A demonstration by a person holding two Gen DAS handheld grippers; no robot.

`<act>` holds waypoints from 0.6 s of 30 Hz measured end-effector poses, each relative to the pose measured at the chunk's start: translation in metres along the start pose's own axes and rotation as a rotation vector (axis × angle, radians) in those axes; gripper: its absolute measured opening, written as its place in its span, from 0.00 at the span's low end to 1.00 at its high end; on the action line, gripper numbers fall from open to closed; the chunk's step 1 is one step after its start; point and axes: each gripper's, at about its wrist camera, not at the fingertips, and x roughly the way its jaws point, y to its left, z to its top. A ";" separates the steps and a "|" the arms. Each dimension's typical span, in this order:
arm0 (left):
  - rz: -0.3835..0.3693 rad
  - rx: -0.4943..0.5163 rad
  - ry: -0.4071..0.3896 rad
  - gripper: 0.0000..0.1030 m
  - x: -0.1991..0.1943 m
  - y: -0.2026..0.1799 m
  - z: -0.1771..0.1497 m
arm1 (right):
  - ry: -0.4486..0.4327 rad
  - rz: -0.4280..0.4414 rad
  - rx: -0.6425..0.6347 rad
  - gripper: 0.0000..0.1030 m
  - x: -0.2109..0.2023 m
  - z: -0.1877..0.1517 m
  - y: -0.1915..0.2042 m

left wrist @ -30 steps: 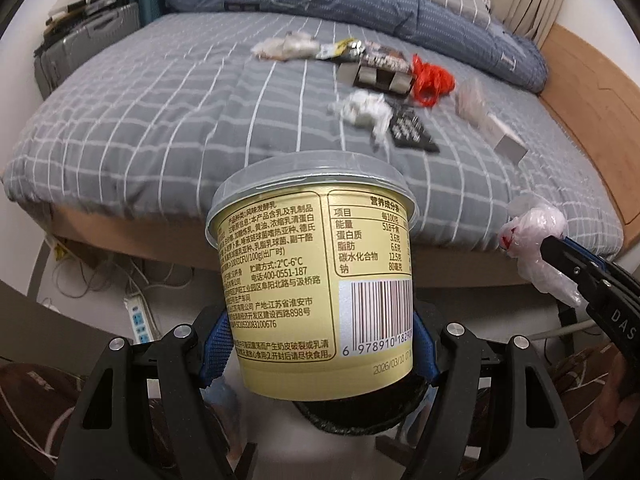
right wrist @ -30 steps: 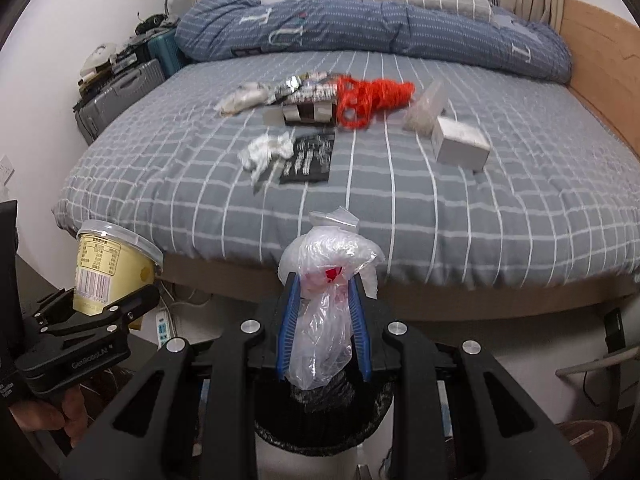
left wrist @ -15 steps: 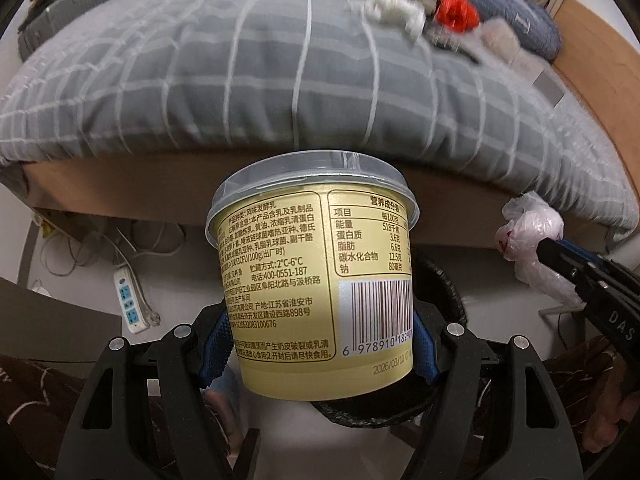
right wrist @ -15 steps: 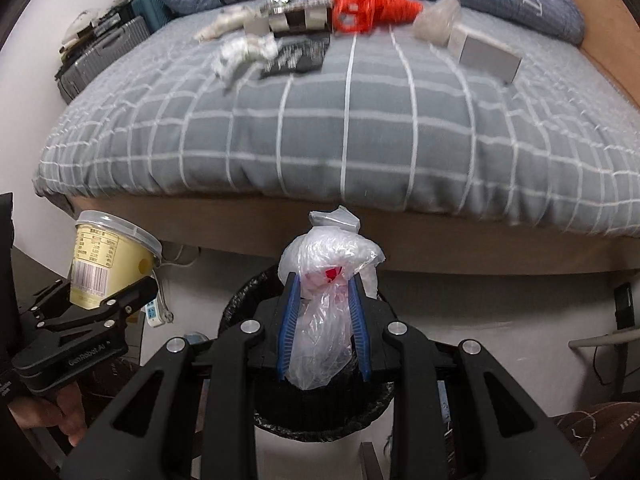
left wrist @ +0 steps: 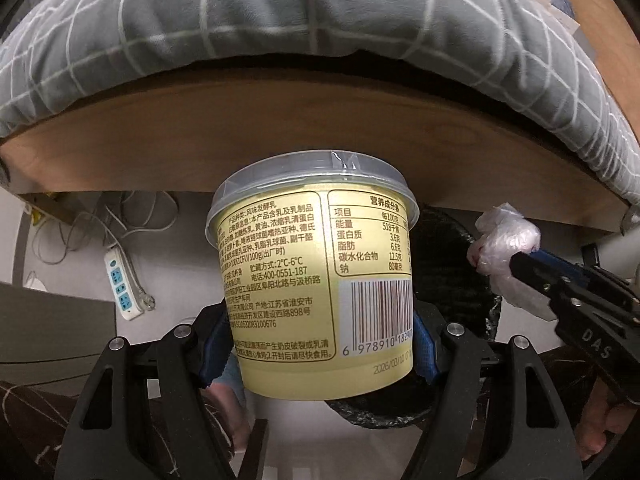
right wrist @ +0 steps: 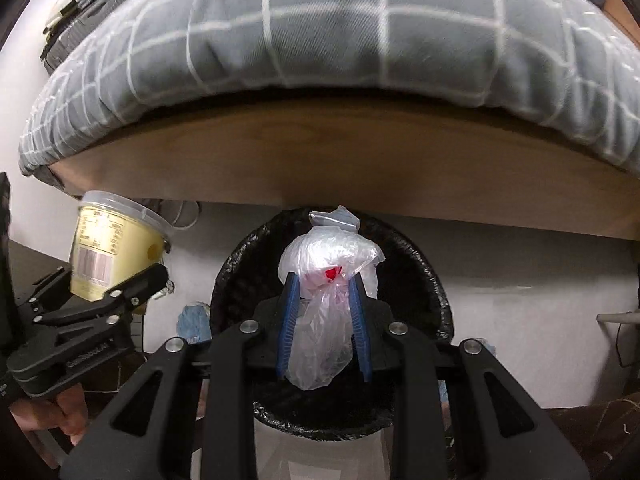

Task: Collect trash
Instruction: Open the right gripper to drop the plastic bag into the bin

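Yogurt tub [left wrist: 316, 280] upright, lid up, over bin [left wrist: 456, 264].

A bedroom: checked duvet [left wrist: 320, 20] over wooden bedframe [left wrist: 280, 128].

Dim, flat indoor light — no lamp visible. Deep shadow under the bed frame [left wrist: 320, 128], darkest at 12 o'clock in the right wrist view. Soft glare on the yogurt tub [left wrist: 316, 276] lid; its label sharp. Quilt [right wrist: 328, 28] motion-blurred in the right view. Strong fisheye bowing — black vignette at corners, floor [left wrist: 80, 272] pale at 9 o'clock.
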 end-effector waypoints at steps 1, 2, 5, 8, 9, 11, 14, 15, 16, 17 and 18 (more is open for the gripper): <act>0.004 -0.004 0.000 0.68 0.000 0.002 0.000 | 0.004 0.000 -0.011 0.25 0.004 0.000 0.003; 0.006 -0.008 0.001 0.68 0.002 0.006 0.000 | 0.008 0.000 -0.021 0.26 0.007 0.001 0.006; 0.021 -0.024 0.015 0.68 0.002 0.013 -0.001 | 0.018 0.000 -0.042 0.27 0.015 -0.003 0.010; 0.016 -0.046 0.011 0.68 0.000 0.021 0.001 | 0.026 -0.009 -0.060 0.30 0.023 -0.003 0.013; 0.022 -0.042 0.006 0.68 -0.002 0.021 0.002 | 0.025 -0.015 -0.064 0.31 0.024 -0.003 0.015; 0.027 -0.039 0.004 0.68 -0.001 0.023 0.002 | 0.022 -0.014 -0.074 0.42 0.023 -0.003 0.019; 0.015 -0.046 0.011 0.68 0.002 0.023 0.003 | 0.010 -0.024 -0.063 0.58 0.017 -0.001 0.018; 0.014 -0.042 0.012 0.68 0.002 0.021 0.003 | 0.011 -0.027 -0.054 0.60 0.017 -0.001 0.016; 0.015 -0.035 0.014 0.68 0.004 0.020 0.003 | 0.010 -0.039 -0.045 0.66 0.015 -0.001 0.013; 0.010 -0.032 0.018 0.68 0.006 0.019 0.002 | 0.001 -0.052 -0.040 0.72 0.011 0.000 0.011; 0.000 -0.035 0.023 0.68 0.007 0.017 0.002 | -0.016 -0.066 -0.033 0.76 0.006 0.000 0.009</act>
